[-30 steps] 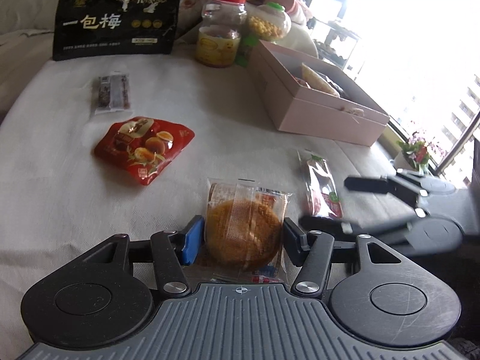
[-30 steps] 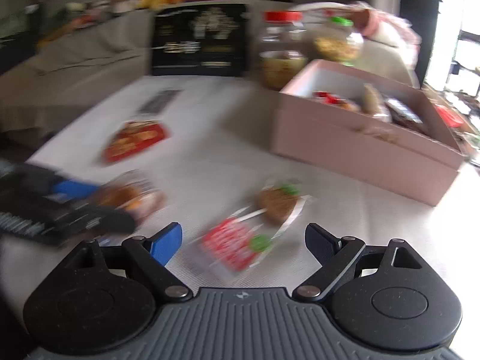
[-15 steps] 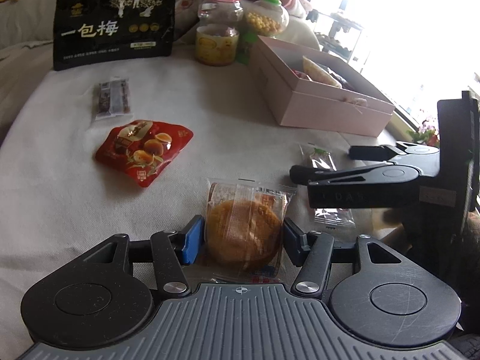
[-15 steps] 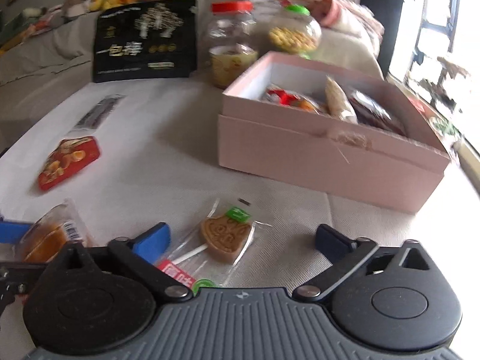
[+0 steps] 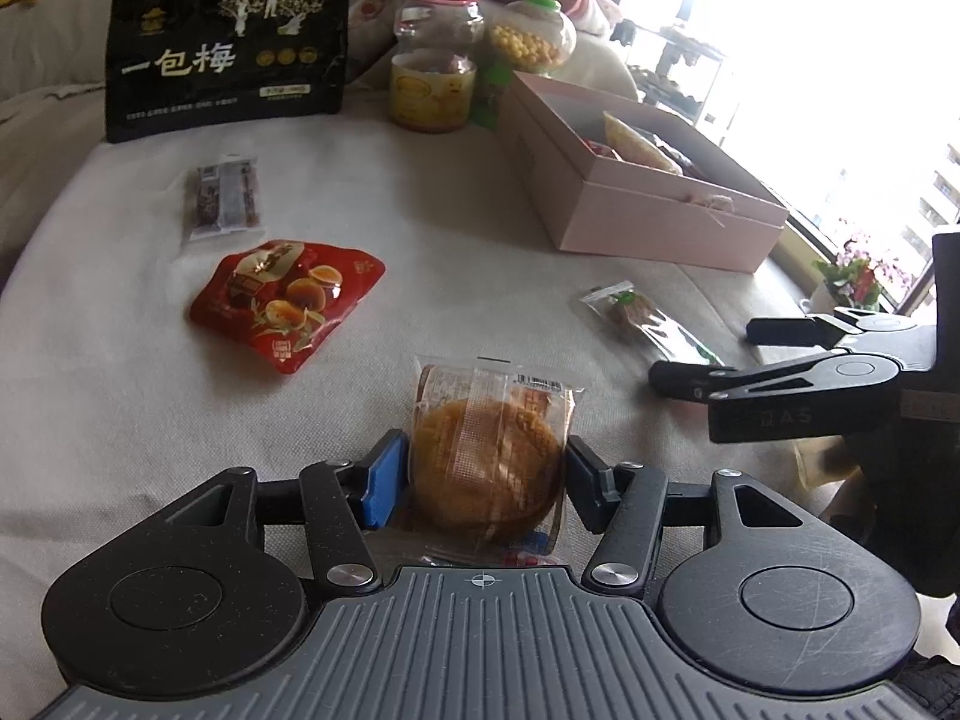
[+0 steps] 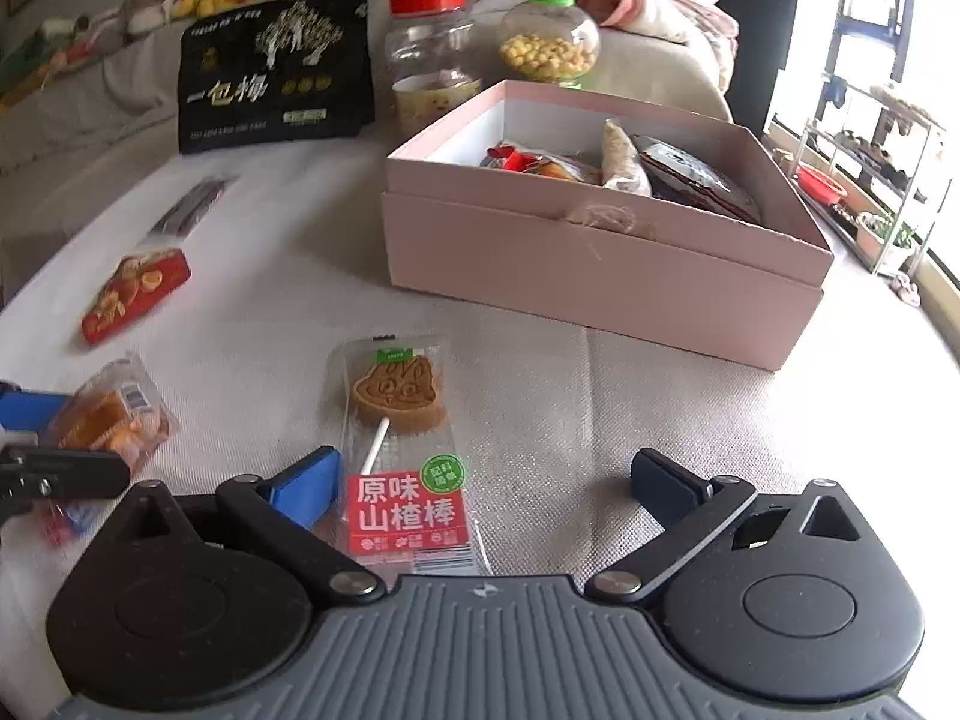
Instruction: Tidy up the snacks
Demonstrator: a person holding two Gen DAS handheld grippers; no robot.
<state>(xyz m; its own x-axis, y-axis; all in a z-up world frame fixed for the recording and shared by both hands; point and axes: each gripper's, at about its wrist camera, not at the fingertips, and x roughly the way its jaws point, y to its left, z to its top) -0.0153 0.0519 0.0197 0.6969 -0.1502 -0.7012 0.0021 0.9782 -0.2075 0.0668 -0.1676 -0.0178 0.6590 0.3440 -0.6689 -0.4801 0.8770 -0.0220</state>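
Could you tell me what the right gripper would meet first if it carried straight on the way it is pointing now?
Most likely the wrapped hawthorn lollipop, which already lies between the closing fingers of the right gripper, nearer the blue pad. Beyond it is bare tablecloth, then the pink box. Depth is uncertain through the fisheye.

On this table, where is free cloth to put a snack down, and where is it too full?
Free: the wide cloth between the red packet and the pink box, and the strip right of the lollipop packet, in front of the box. Crowded: the back edge, where the black bag and two jars stand close.
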